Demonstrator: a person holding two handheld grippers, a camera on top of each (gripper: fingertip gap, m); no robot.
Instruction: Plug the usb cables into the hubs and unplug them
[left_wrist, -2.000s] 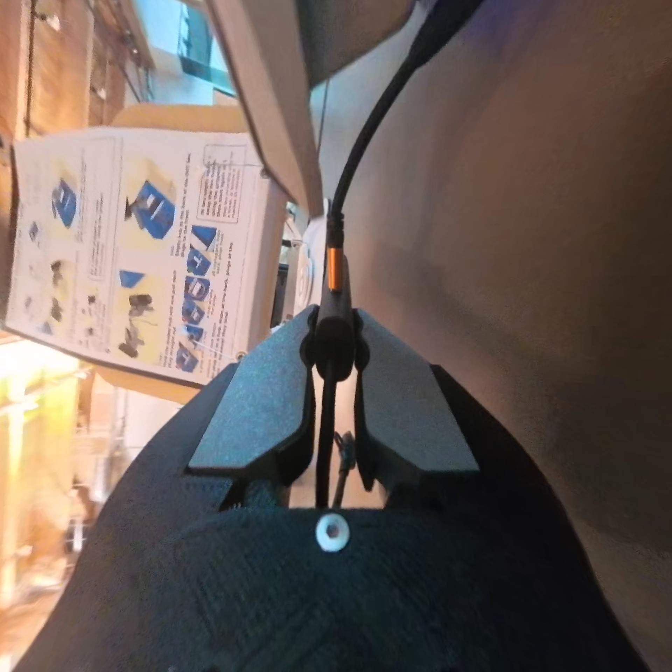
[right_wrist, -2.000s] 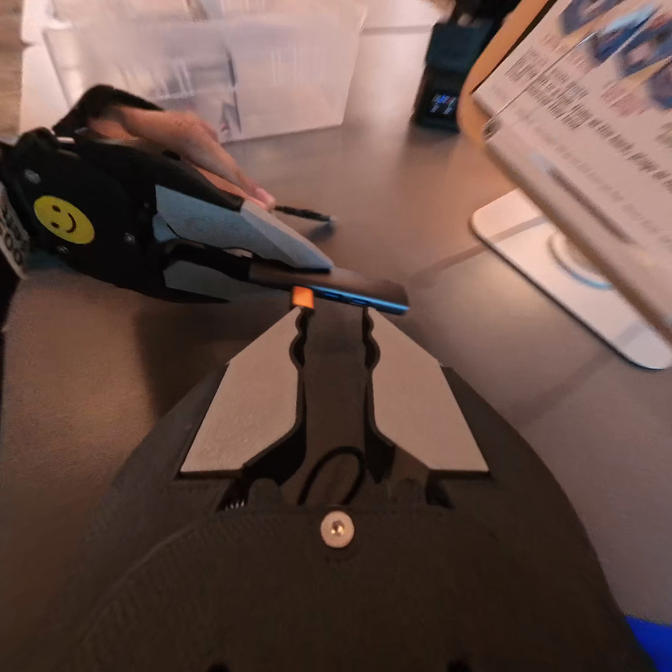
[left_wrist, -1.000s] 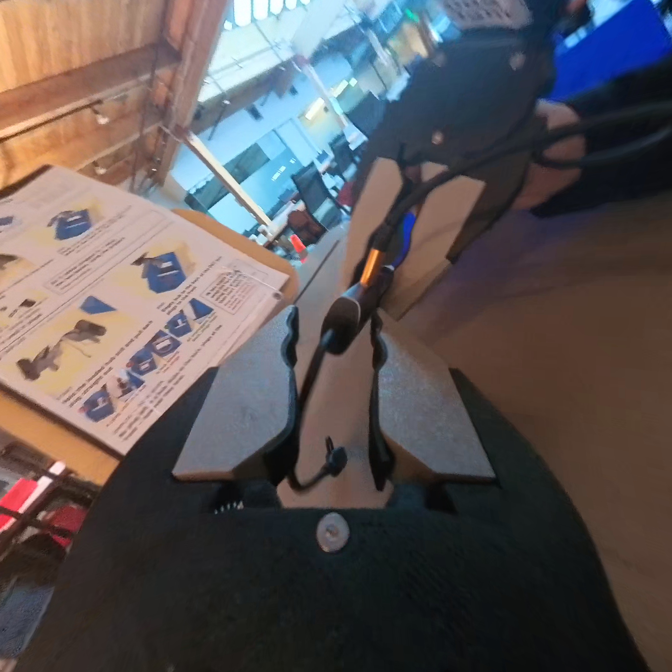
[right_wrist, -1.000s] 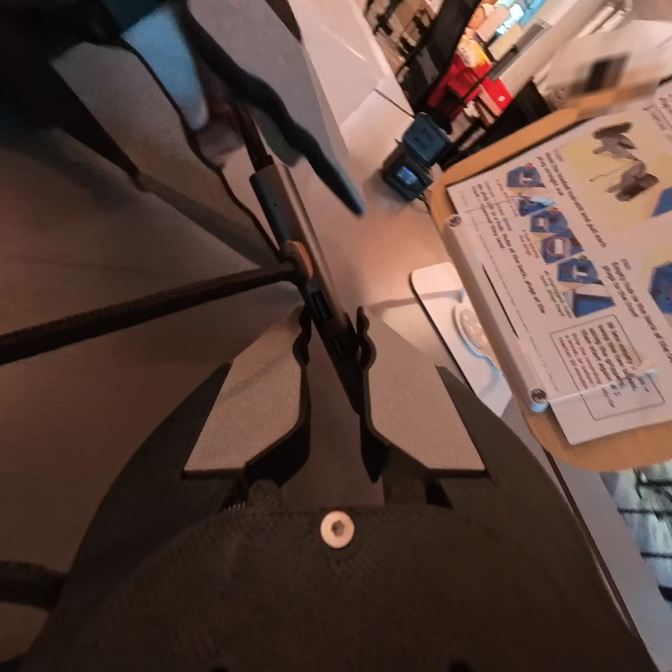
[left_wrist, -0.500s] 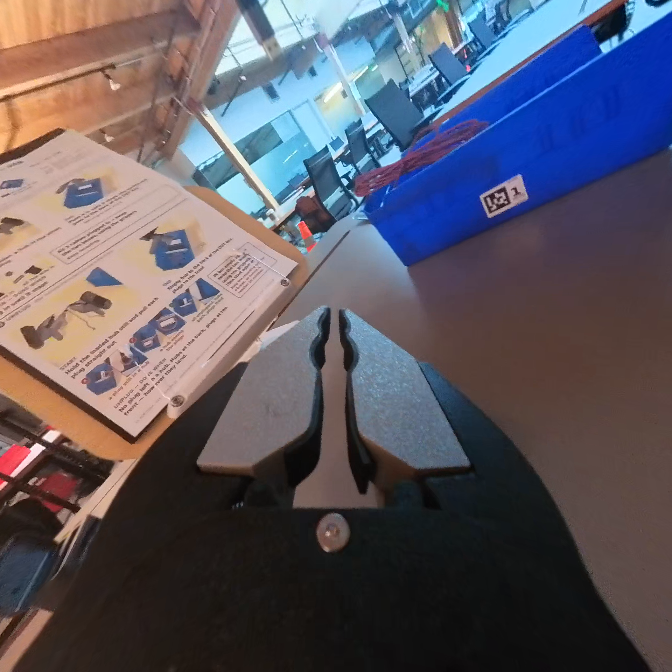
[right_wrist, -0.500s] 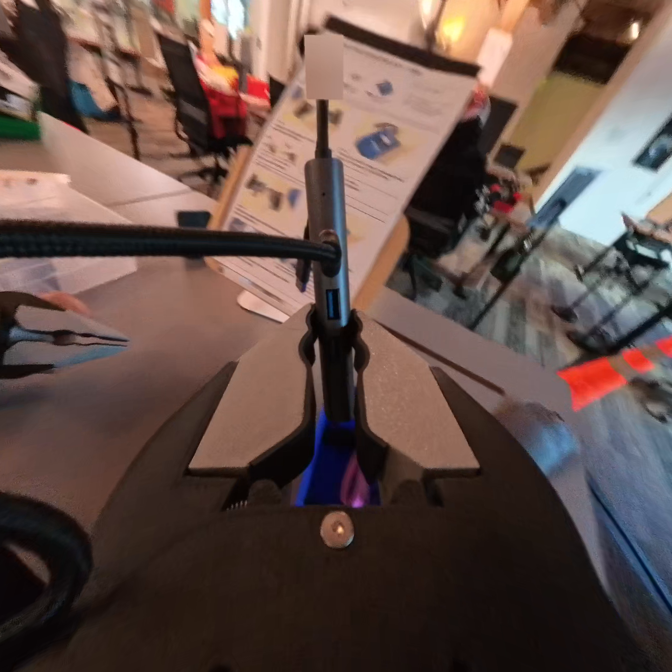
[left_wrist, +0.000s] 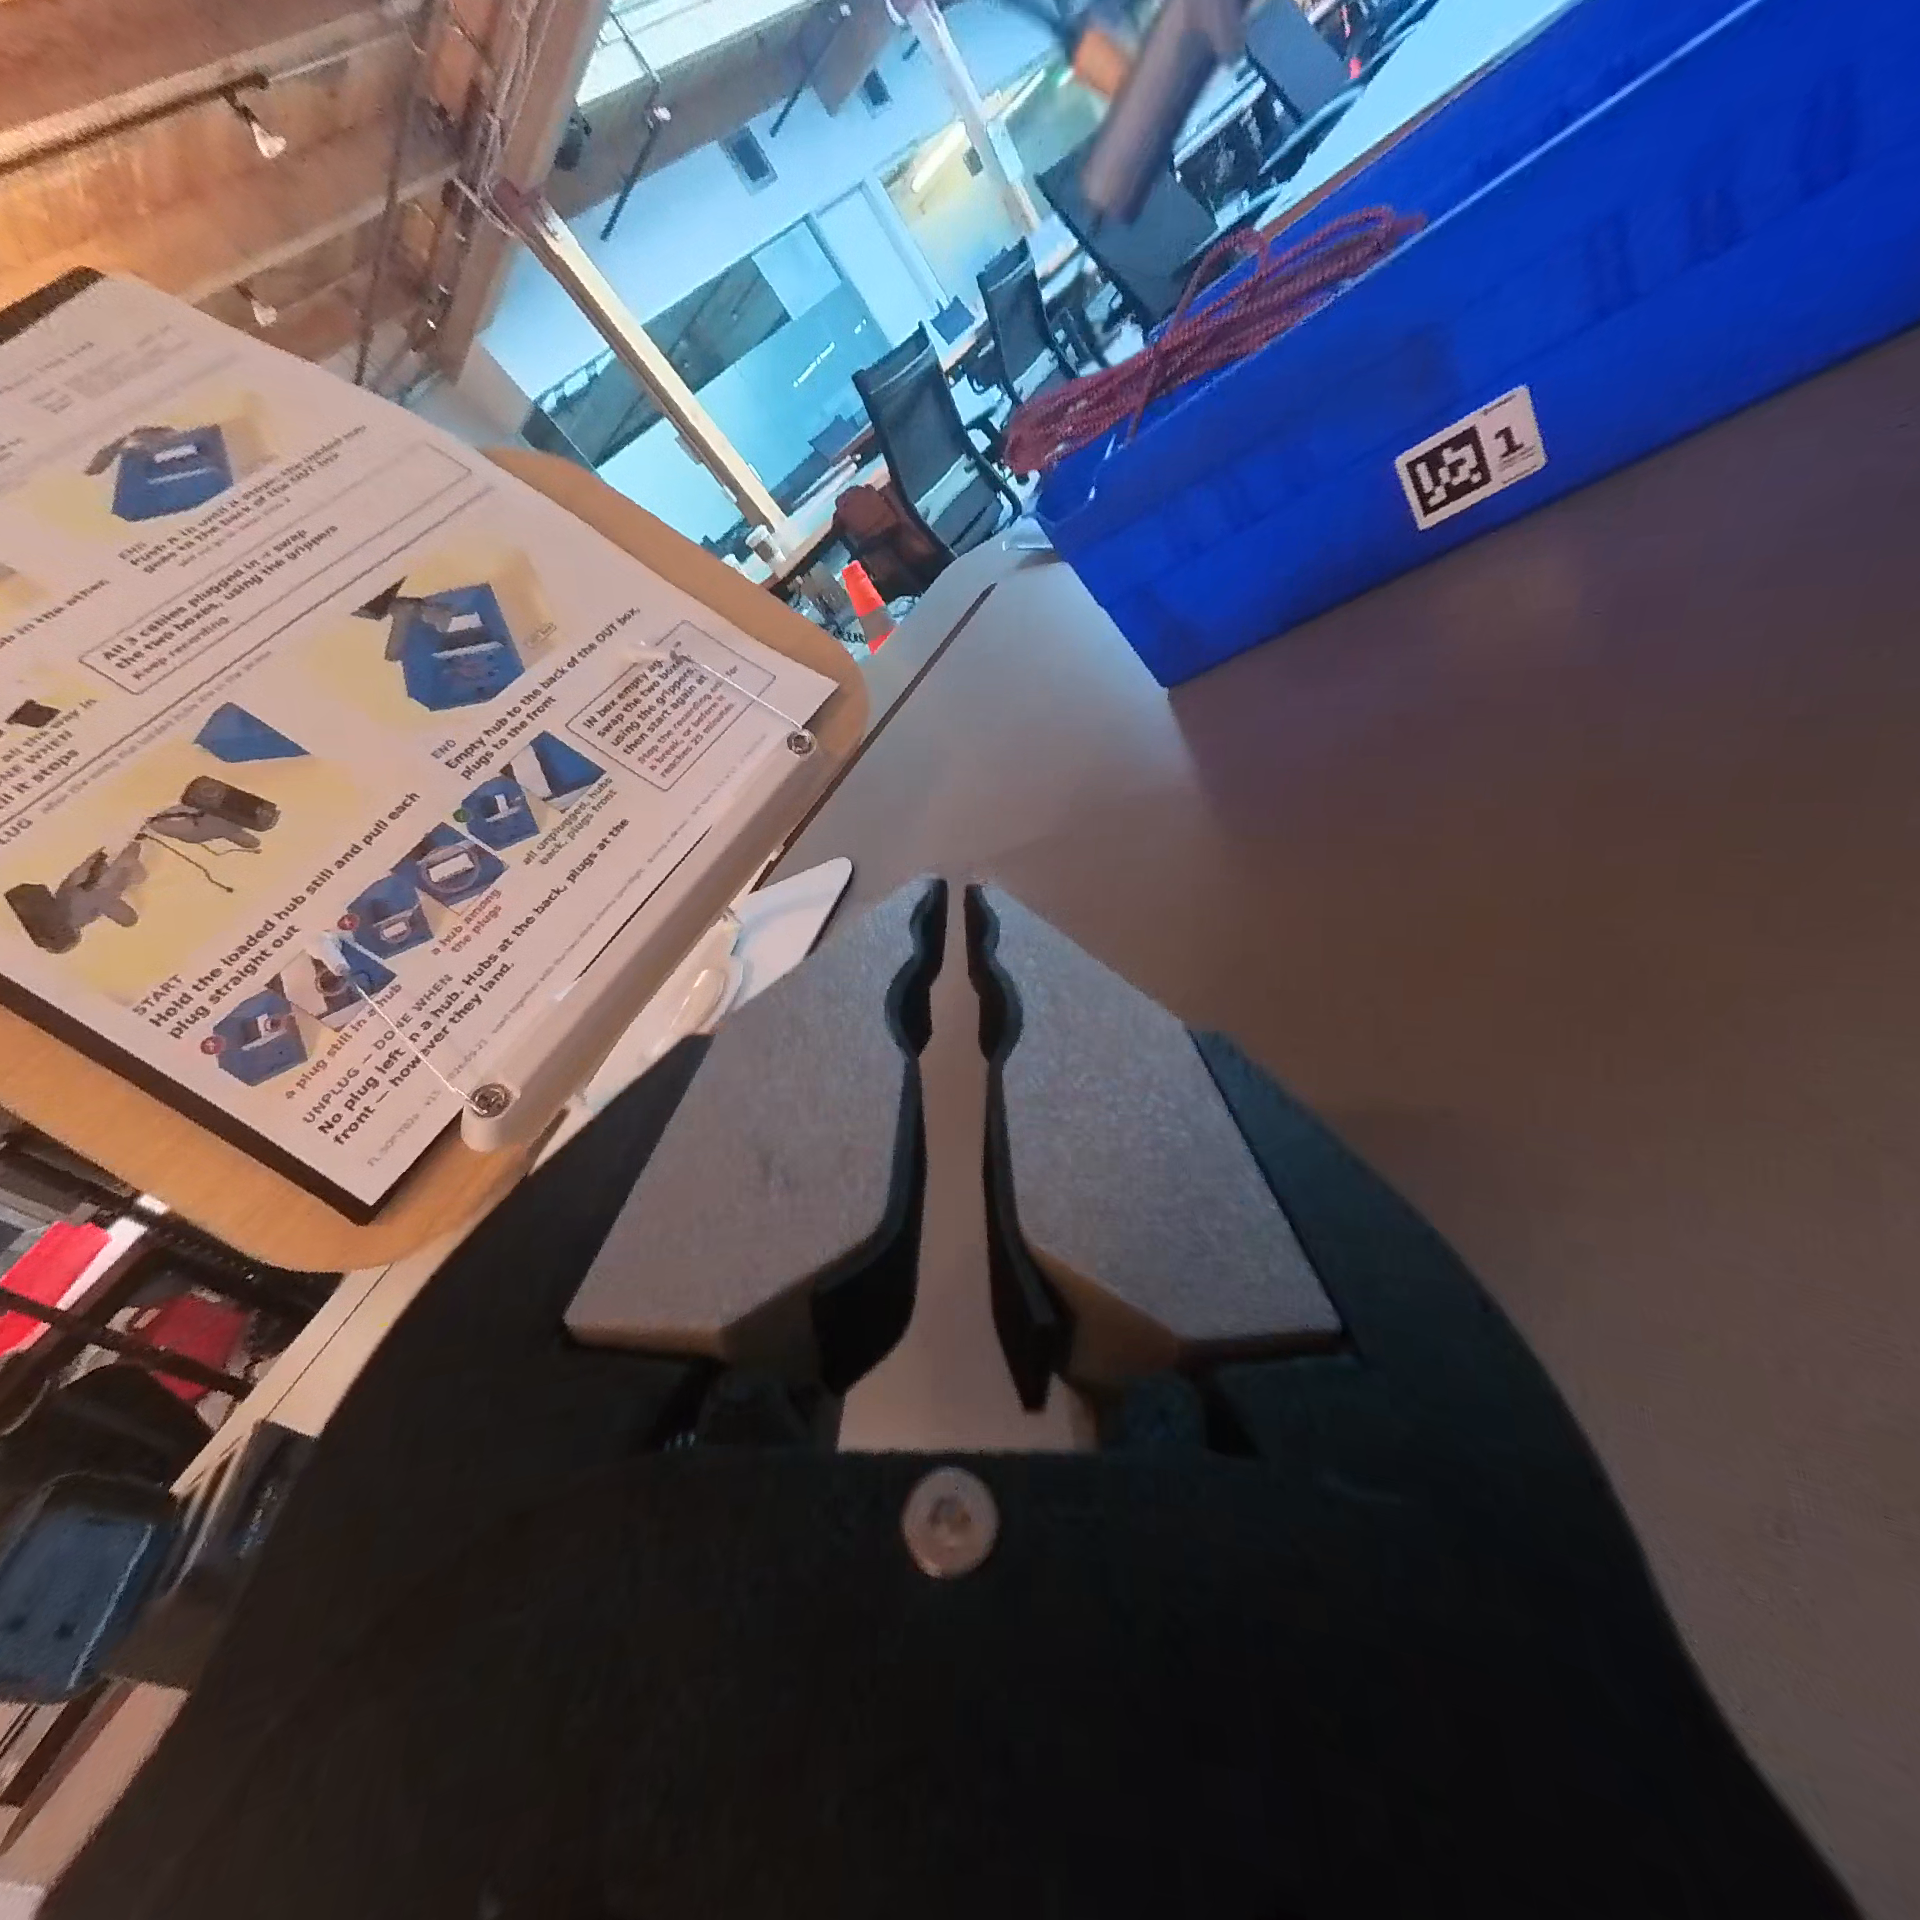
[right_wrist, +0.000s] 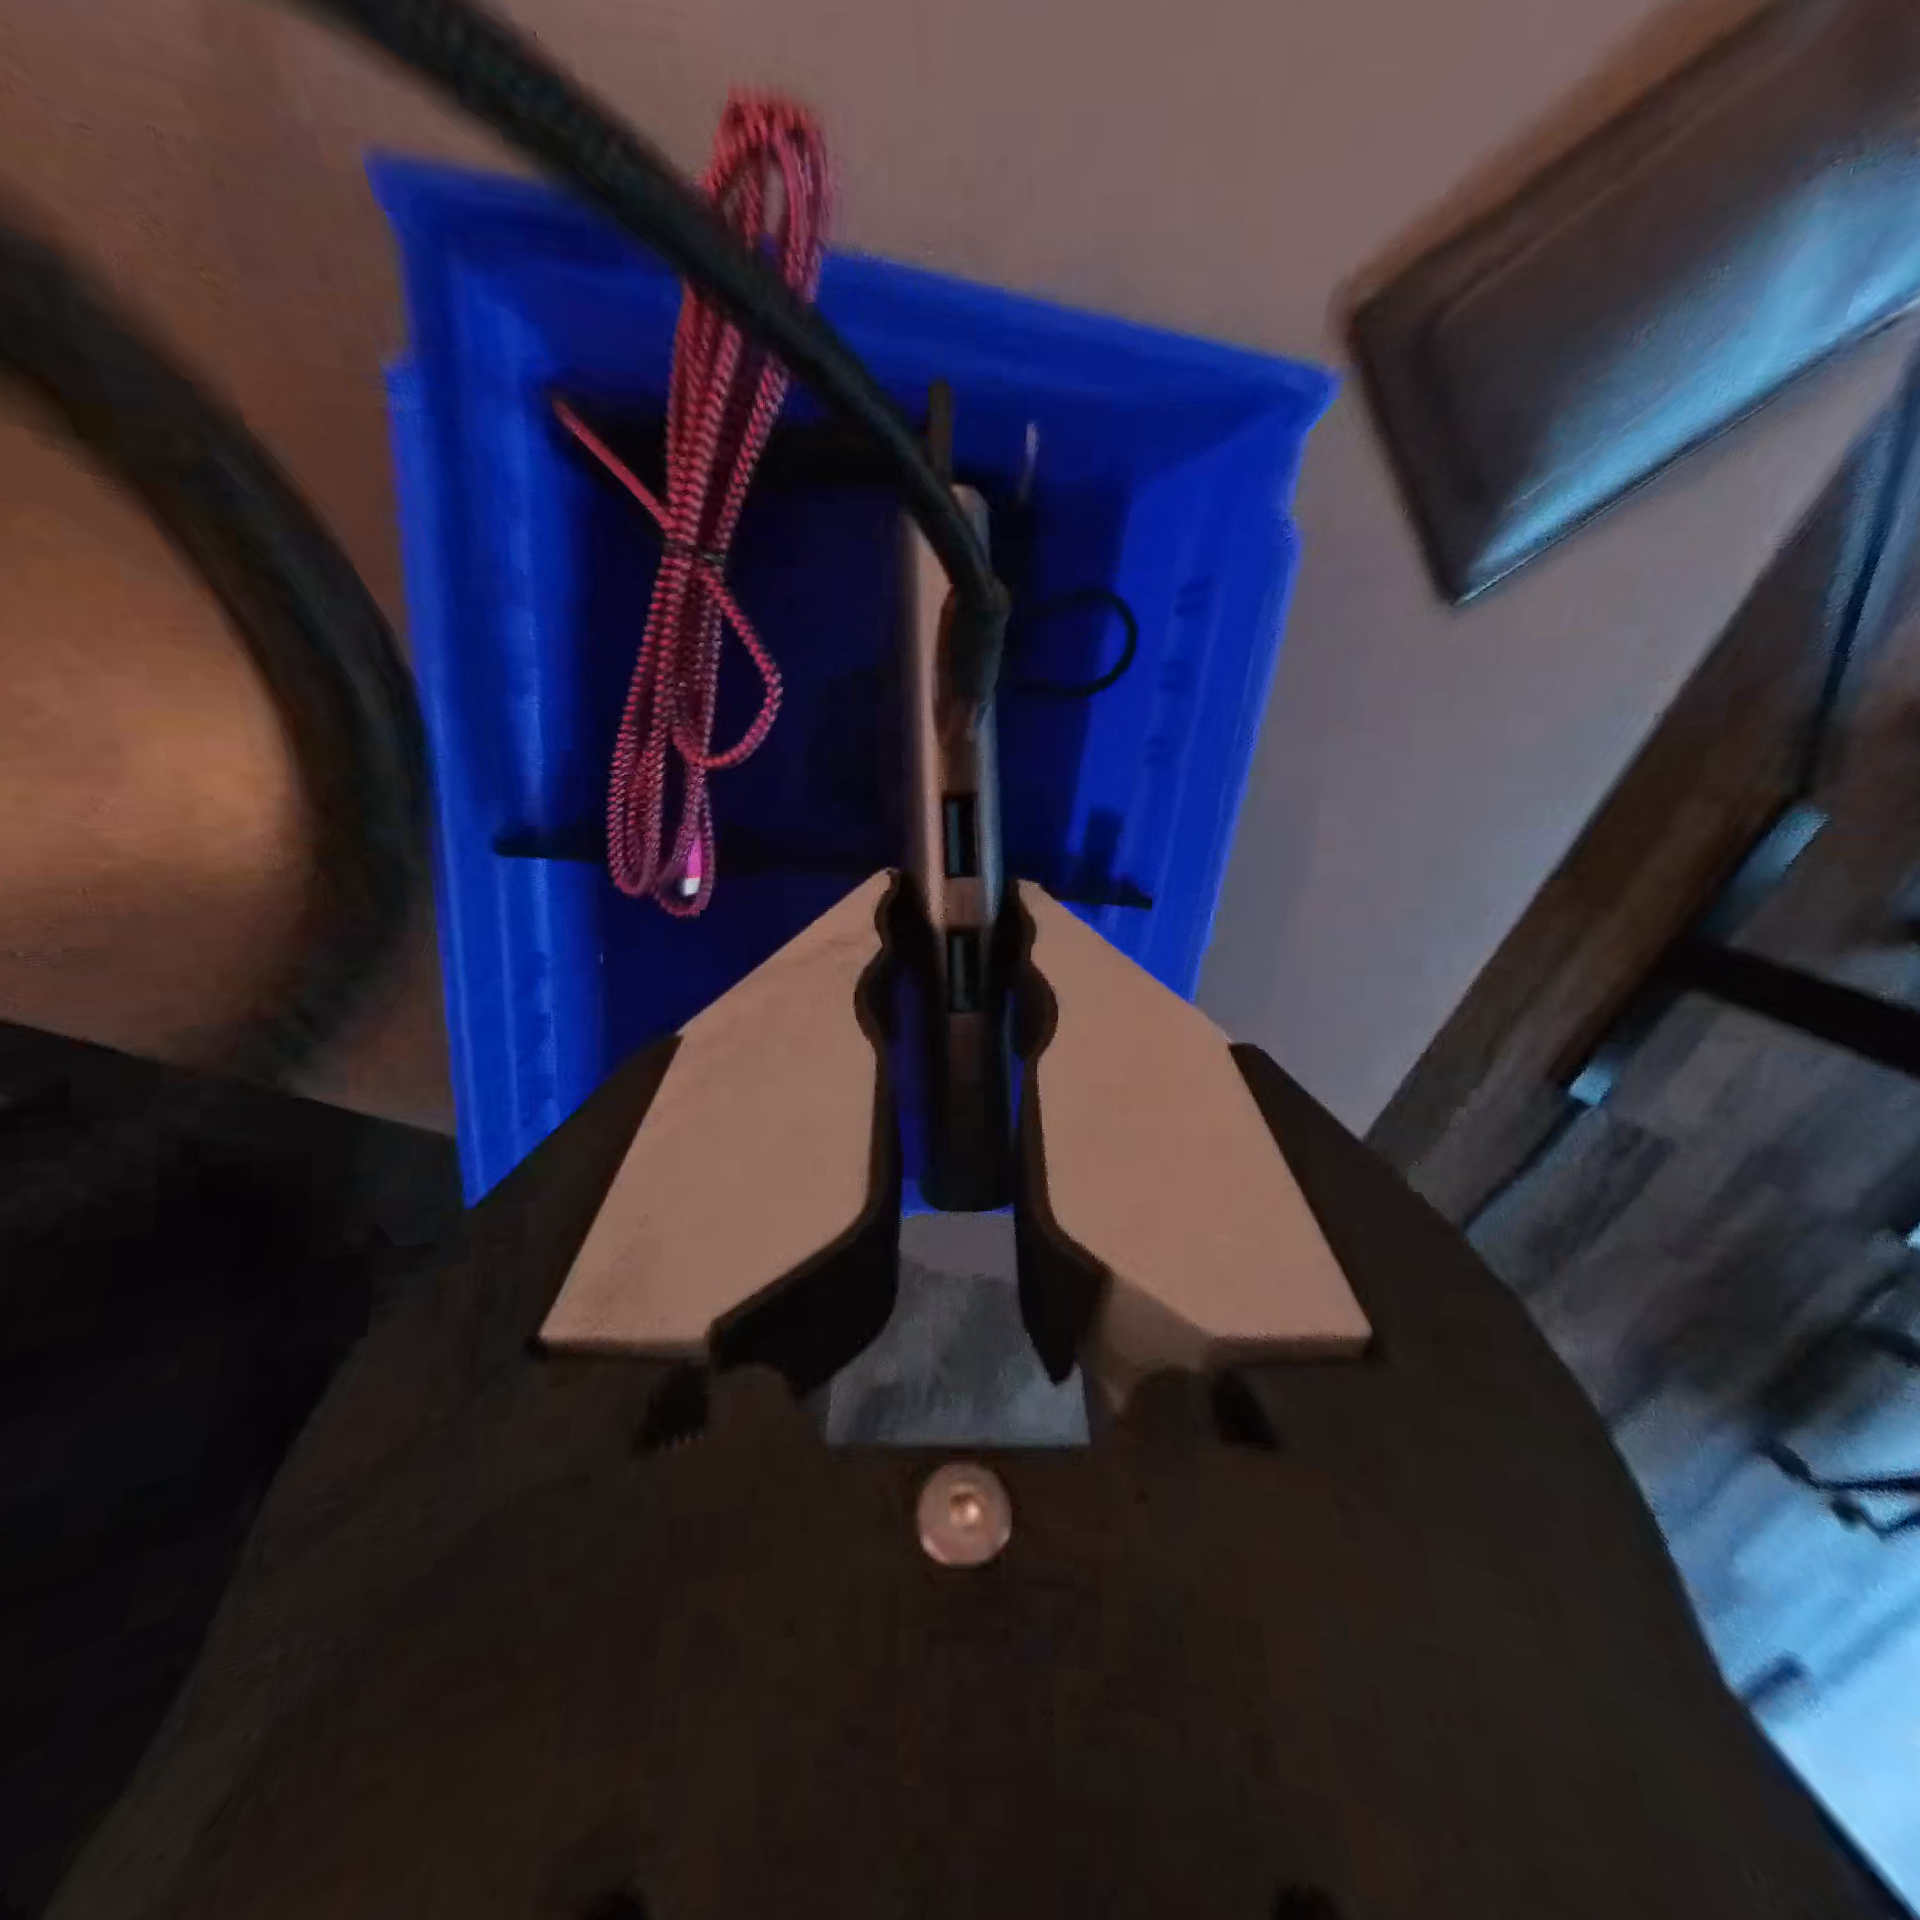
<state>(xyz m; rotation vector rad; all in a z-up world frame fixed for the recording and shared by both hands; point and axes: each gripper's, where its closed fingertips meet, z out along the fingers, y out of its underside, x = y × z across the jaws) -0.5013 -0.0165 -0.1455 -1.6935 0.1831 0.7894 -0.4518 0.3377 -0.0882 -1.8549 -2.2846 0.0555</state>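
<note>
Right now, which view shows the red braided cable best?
The right wrist view: the red braided cable hangs bundled down into the blue bin, seen from above beside the hub between the right gripper fingers. The left wrist view catches only its loops over the bin rim.

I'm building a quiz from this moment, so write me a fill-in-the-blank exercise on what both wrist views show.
1. The right gripper is shut on the grey ____.
2. The left gripper holds ____.
3. The red braided cable lies inside the ____ bin.
4. A ____ braided cable is plugged into the hub.

Missing words: hub; nothing; blue; black
</note>
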